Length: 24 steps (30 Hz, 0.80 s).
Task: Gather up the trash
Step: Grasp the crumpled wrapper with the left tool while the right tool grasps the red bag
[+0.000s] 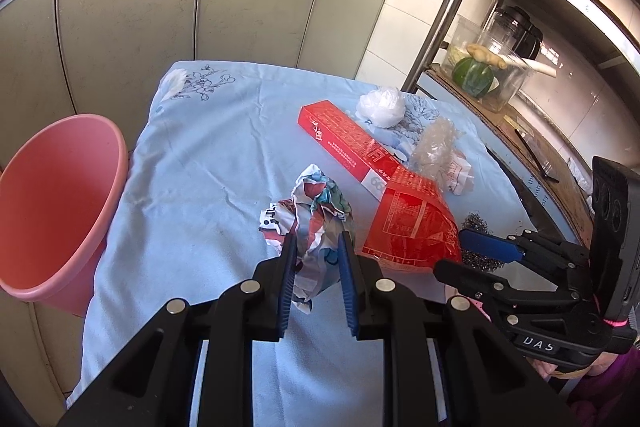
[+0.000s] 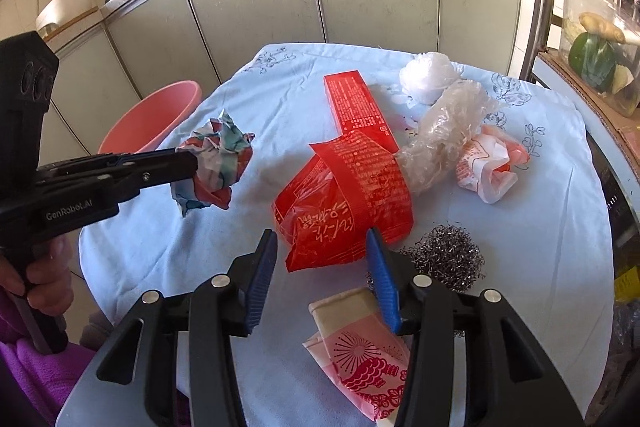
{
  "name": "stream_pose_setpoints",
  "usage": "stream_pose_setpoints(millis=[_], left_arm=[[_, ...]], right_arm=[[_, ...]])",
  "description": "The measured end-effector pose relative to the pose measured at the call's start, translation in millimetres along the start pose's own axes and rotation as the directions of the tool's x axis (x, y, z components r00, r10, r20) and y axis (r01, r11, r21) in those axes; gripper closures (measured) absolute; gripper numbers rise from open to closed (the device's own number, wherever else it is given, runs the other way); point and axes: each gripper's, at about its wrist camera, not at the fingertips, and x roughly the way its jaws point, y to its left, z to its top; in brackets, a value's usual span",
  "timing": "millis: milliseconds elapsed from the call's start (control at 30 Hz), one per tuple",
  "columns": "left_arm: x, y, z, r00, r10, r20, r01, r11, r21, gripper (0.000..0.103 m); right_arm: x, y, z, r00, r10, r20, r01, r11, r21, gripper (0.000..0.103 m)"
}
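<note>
The left gripper [image 1: 318,247] is clamped on one crumpled printed paper wad [image 1: 316,215], held just above the light blue floral tablecloth [image 1: 200,167]; from the right wrist view the same wad [image 2: 216,159] sits at the tip of that gripper [image 2: 188,163]. The right gripper [image 2: 322,259] has its jaws spread apart, straddling the near end of one red plastic bag [image 2: 344,199] without closing on it. One pink bucket [image 1: 52,203] stands beside the table's left edge, well apart from the rest of the trash.

Seven other pieces lie on the cloth. One long red carton [image 1: 340,143] lies with one end under the red bag. One white plastic ball [image 2: 428,75] sits at the far side, touching one clear crumpled wrap [image 2: 444,135]. One orange-and-white wrapper [image 2: 488,163] lies just beside that wrap. One steel wool scourer [image 2: 444,259] rests right of the red bag. One pink patterned packet [image 2: 360,359] lies nearest, under the right gripper.
</note>
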Motion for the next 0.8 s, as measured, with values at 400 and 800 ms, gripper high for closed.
stream_pose_setpoints(millis=[400, 800], left_arm=[[-4.1, 4.0, -0.3, 1.0, -0.01, 0.016, 0.01, 1.0, -0.012, 0.083], [-22.8, 15.0, 4.5, 0.997, 0.01, 0.079, -0.008, 1.0, -0.027, 0.083]], right_arm=[[-1.9, -12.0, -3.4, 1.0, -0.011, 0.009, 0.011, 0.999, 0.052, 0.088], [-27.2, 4.7, 8.6, 0.995, 0.026, 0.101, -0.024, 1.0, -0.02, 0.091]])
